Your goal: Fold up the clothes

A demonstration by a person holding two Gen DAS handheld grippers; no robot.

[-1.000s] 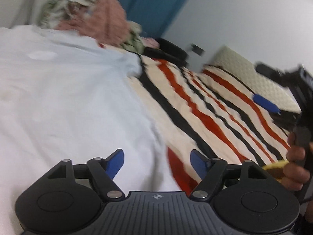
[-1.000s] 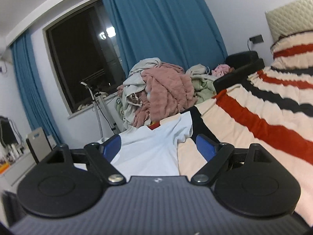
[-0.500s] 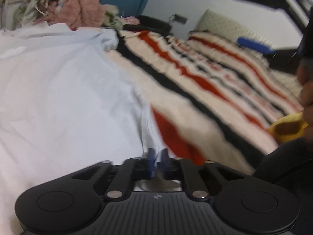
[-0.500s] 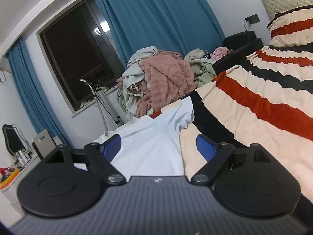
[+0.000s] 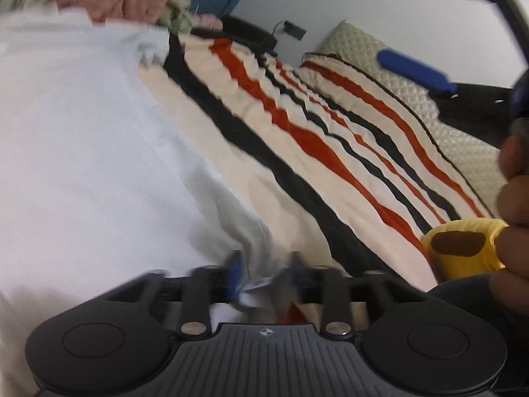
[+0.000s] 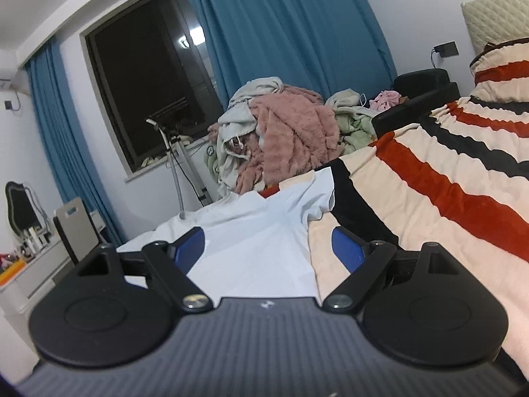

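Note:
A pale blue-white T-shirt lies spread on the striped blanket. My left gripper is low at the shirt's right hem. Its jaws are opening, and a bunched fold of the hem sits between the blurred blue pads. In the right wrist view the same shirt runs away toward its sleeve. My right gripper hovers over it, open, with nothing between its fingers. A hand holding that right gripper shows at the left view's right edge.
A heap of unfolded clothes sits beyond the shirt, in front of blue curtains and a dark window. A quilted headboard lies at the right. A yellow cuff is near the hand.
The left gripper dropped to the shirt's hem and shut on it half a second ago; now its jaws stand apart again with bunched cloth between. The right gripper has stayed open and nearly still.

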